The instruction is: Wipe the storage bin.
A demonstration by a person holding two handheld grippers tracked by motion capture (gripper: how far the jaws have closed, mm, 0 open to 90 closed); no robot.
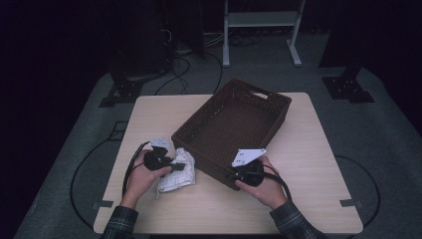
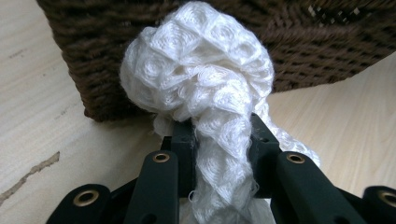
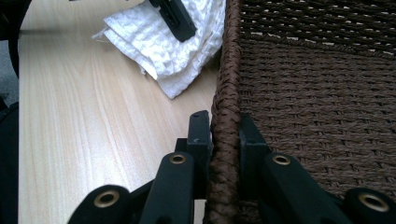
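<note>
The left hand-held gripper [image 2: 219, 140] is clenched on a white waffle-weave cloth [image 2: 205, 88]. A twisted strand of the cloth runs down between its two black jaws, and the rest bunches into a knot just past the jaw tips. In the high view the same cloth [image 1: 176, 172] lies crumpled on the pale wooden surface [image 1: 298, 164], under and just ahead of the left hand-held gripper [image 1: 176, 166], close against the near left corner of the brown woven basket [image 1: 234, 124].

The right hand-held gripper [image 3: 224, 135] grasps the basket's braided rim [image 3: 226, 93]: one jaw sits outside the wall, the other inside, with the rim pressed between them. From the right gripper view the cloth [image 3: 173, 42] lies ahead and to the left of these jaws, beside the basket's outer wall, with one jaw of the left hand-held gripper resting on it. In the high view the right hand-held gripper [image 1: 239, 172] sits at the basket's near edge, with the cloth well off to its left.
</note>
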